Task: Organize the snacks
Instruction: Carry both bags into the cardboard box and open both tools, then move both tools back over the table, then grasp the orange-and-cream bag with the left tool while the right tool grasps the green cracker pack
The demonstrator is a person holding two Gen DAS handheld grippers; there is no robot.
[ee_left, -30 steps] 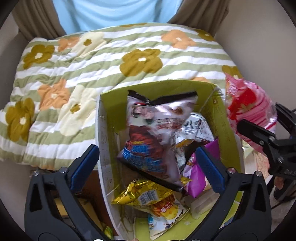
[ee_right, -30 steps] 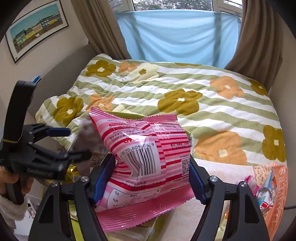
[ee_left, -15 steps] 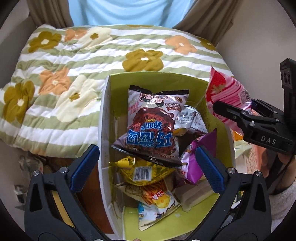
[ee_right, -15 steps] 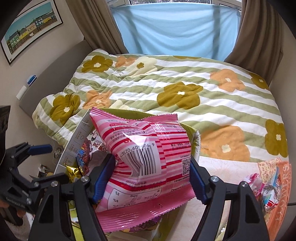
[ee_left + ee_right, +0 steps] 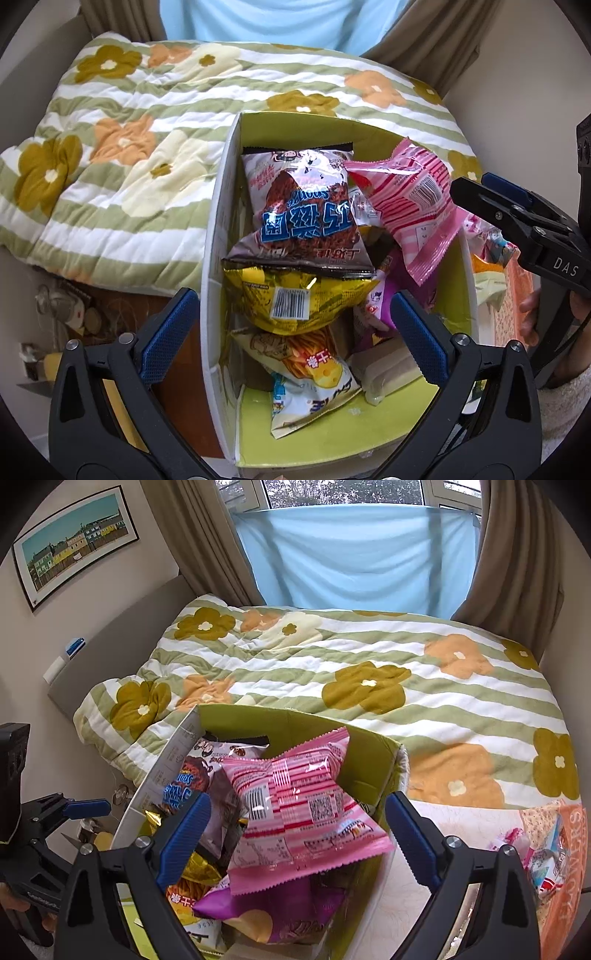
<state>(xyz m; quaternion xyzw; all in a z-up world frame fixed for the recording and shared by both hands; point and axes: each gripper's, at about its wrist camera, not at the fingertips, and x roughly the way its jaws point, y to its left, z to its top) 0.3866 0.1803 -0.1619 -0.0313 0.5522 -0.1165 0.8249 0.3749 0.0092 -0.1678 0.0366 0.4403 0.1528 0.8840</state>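
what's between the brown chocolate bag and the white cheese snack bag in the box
A gold foil bag, barcode up, lies between the brown bag and the white bag; left wrist view.

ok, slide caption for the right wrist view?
Right gripper, jaws just opened, leaves pink snack bag in the green box.

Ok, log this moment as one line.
step: pink bag dropped in box | right fingers: just opened, off bag | left gripper: open, empty, over box

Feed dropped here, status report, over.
Right gripper open, jaws just opened. Pink snack bag released, atop the pile in green box. Left gripper open, empty, over box. Nothing blocking.
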